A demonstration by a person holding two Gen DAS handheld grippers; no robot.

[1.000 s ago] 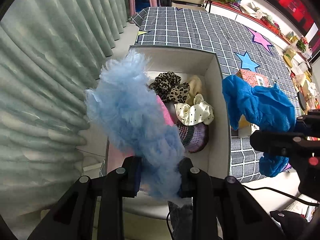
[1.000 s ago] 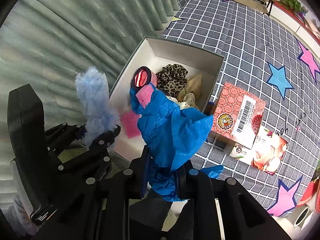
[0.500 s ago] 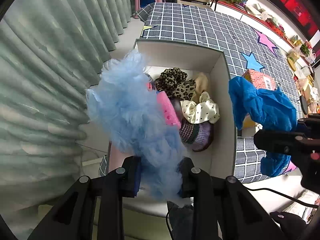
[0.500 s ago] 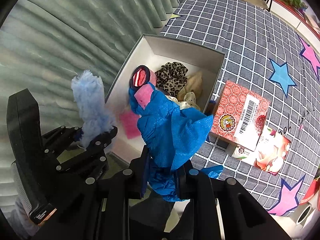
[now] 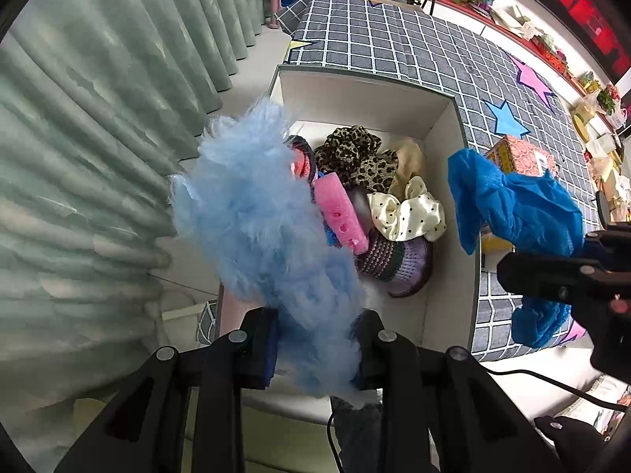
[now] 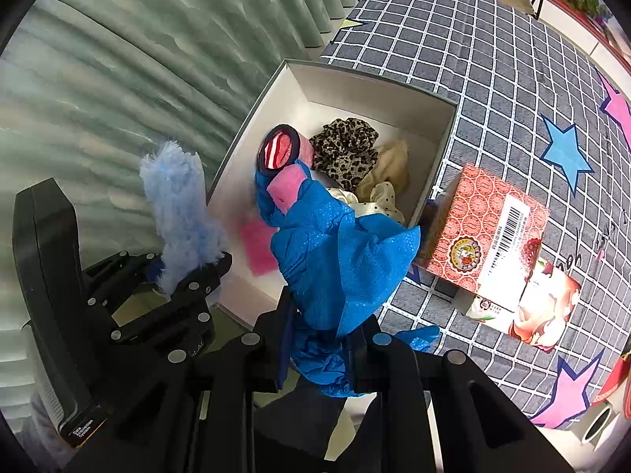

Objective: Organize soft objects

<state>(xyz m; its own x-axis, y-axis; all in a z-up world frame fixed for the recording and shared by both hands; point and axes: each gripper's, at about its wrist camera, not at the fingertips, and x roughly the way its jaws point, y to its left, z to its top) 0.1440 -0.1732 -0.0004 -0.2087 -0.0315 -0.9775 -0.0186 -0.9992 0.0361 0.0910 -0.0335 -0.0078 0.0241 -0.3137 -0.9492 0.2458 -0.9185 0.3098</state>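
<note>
My left gripper point(image 5: 315, 339) is shut on a fluffy light-blue piece point(image 5: 260, 213), held above the near left corner of an open white box point(image 5: 445, 149). It also shows in the right wrist view point(image 6: 177, 205). My right gripper point(image 6: 319, 343) is shut on a crumpled blue cloth point(image 6: 343, 256), held above the box's near right side; the cloth shows in the left wrist view point(image 5: 520, 205) too. The box point(image 6: 378, 94) holds a leopard scrunchie point(image 5: 355, 153), a dotted cream scrunchie point(image 5: 410, 213), a pink foam roller point(image 5: 339, 213) and a purple knit piece point(image 5: 394, 264).
The box sits on a grey checked cloth with stars point(image 6: 493, 47). A red patterned carton point(image 6: 489, 228) lies right of the box, with a flowered pack point(image 6: 540, 315) beside it. Green curtains point(image 5: 98, 118) hang on the left. Shelves with clutter run along the far right point(image 5: 591, 90).
Both grippers have moved slightly forward toward the box, each still holding its piece. The box contents have not moved.
</note>
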